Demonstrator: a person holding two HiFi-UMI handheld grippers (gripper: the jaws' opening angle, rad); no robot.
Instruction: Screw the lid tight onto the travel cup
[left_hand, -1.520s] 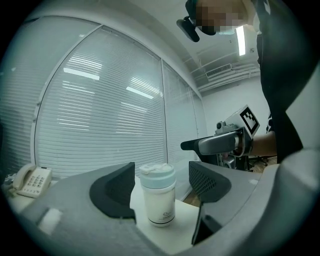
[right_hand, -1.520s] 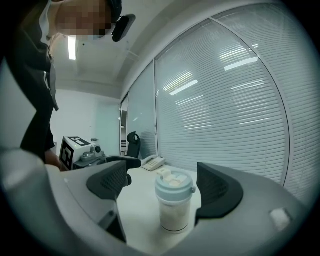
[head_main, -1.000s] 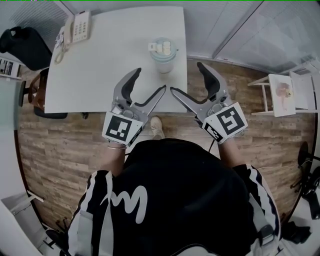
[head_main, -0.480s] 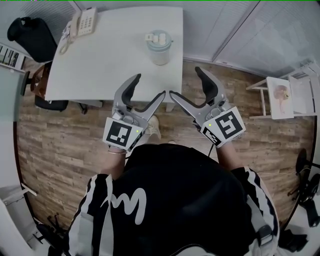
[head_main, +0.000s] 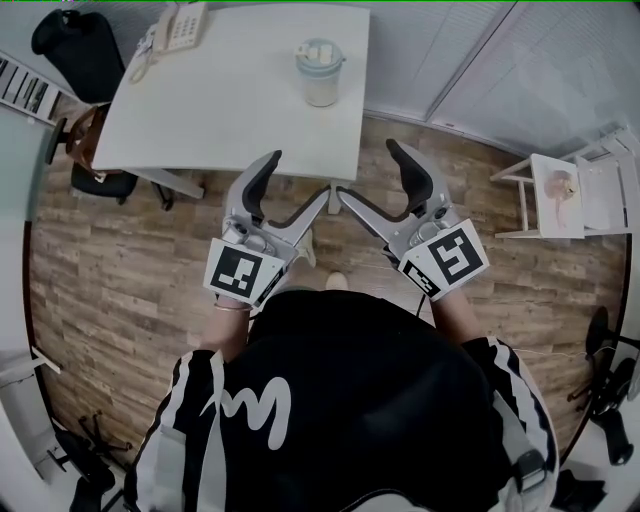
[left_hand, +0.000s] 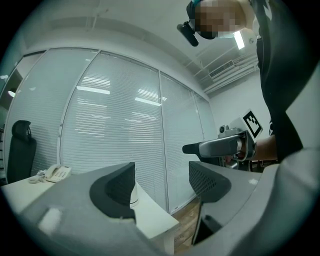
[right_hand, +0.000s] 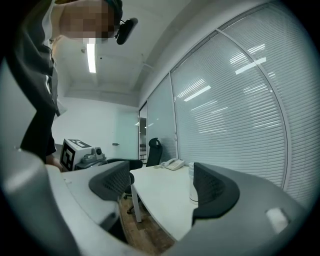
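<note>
The pale green travel cup, with its lid on top, stands near the far right corner of the white table. Both grippers hang over the wooden floor, short of the table's near edge and well apart from the cup. My left gripper is open and empty. My right gripper is open too; its jaws have just been closing a little, with nothing between them. In the left gripper view only a sliver of the cup shows behind one jaw. In the right gripper view the cup peeks out beside one jaw.
A desk telephone sits at the table's far left corner. A black office chair stands beyond the table's left side, and a small white rack on the floor at the right. Glass walls with blinds close off the room behind the table.
Both grippers and the person have drawn back from the table, which now sits farther up in the head view. The grippers were over the table's near edge and are now above the floor.
</note>
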